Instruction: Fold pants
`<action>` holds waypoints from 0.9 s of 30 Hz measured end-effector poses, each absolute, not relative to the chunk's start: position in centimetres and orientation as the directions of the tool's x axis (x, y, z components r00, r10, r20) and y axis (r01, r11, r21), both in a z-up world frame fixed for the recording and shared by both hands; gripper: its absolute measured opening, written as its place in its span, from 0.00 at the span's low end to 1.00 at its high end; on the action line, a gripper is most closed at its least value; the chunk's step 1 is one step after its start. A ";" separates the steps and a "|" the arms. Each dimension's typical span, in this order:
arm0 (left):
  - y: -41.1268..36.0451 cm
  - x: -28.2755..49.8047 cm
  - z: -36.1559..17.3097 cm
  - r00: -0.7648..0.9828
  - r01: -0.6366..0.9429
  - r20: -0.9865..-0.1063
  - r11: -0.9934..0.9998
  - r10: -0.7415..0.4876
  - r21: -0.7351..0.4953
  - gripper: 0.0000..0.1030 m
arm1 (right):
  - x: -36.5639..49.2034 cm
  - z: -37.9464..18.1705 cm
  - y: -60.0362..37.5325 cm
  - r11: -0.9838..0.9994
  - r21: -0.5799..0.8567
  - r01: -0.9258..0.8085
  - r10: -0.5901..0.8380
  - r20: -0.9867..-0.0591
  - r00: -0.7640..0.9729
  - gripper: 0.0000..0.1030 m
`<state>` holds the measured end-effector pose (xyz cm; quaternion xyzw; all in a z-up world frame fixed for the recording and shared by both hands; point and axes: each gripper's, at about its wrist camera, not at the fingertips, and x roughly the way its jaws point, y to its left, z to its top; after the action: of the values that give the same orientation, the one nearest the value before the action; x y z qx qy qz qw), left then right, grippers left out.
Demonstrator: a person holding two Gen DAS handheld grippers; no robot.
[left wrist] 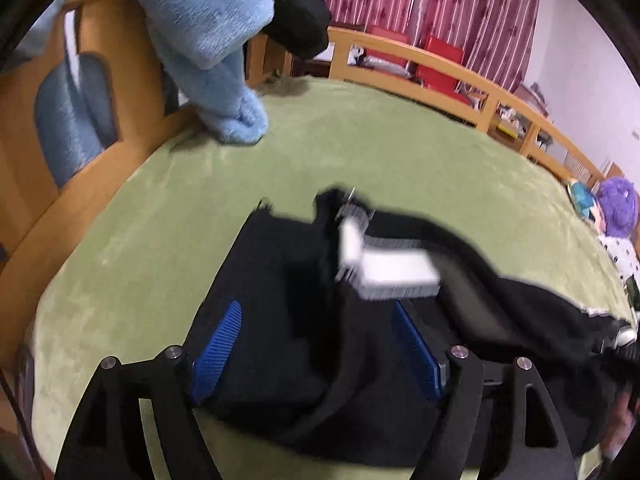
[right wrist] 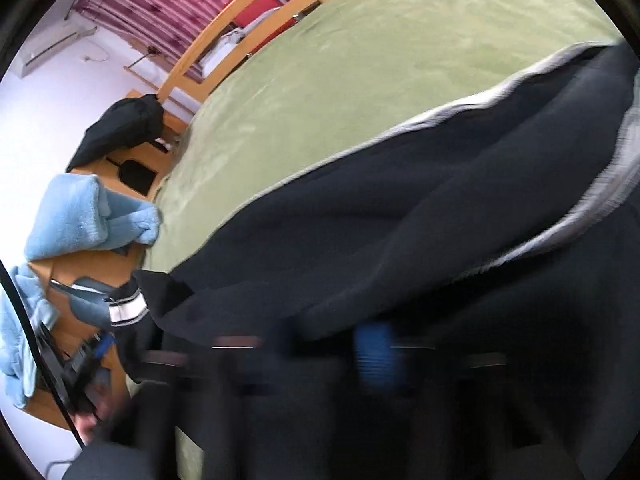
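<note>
Black pants with a white and grey striped waistband hang over a green bed cover. My left gripper has its blue pads on either side of a bunch of the black cloth and grips it above the bed. In the right wrist view the pants spread wide, with pale grey side stripes. My right gripper is blurred and half buried in the cloth; one blue pad shows. The left gripper shows at the lower left, by the striped waistband.
A light blue fleece garment and a black garment hang over the wooden bed frame. A purple plush toy lies at the bed's right edge. Red boxes and striped curtains stand behind.
</note>
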<state>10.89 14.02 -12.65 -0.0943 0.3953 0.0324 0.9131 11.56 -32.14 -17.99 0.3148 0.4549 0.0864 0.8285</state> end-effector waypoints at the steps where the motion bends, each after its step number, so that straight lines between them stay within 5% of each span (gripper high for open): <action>1: 14.2 10.6 -13.0 0.677 -0.134 -0.736 0.980 -0.016 -0.144 0.74 | 12.5 -17.2 -32.0 0.802 0.584 0.127 0.403 -0.685 0.607 0.09; 8: 15.9 8.7 -15.9 0.605 -0.159 -0.795 0.969 -0.056 -0.190 0.74 | 18.1 -14.8 -32.6 0.789 0.600 0.134 0.379 -0.646 0.662 0.14; 10: 16.2 8.6 -16.5 0.596 -0.157 -0.799 0.965 -0.079 -0.212 0.74 | 18.1 -15.1 -32.3 0.788 0.601 0.135 0.396 -0.662 0.636 0.40; 12: 16.8 8.7 -17.2 0.585 -0.176 -0.806 0.956 -0.091 -0.236 0.74 | 17.0 -14.9 -32.1 0.789 0.602 0.123 0.398 -0.653 0.644 0.56; 25: 19.7 12.2 -20.0 0.621 -0.297 -0.772 0.870 -0.137 -0.393 0.72 | 4.9 -14.6 -34.6 0.863 0.475 0.173 0.277 -0.730 0.624 0.58; 27: 19.9 12.7 -20.4 0.624 -0.299 -0.765 0.855 -0.161 -0.424 0.54 | 3.5 -15.5 -35.4 0.851 0.482 0.209 0.269 -0.742 0.615 0.58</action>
<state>12.69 19.87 -20.37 -0.2665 0.4318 0.0403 0.8608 3.50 -35.42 -15.45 0.2723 0.4387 0.0178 0.8562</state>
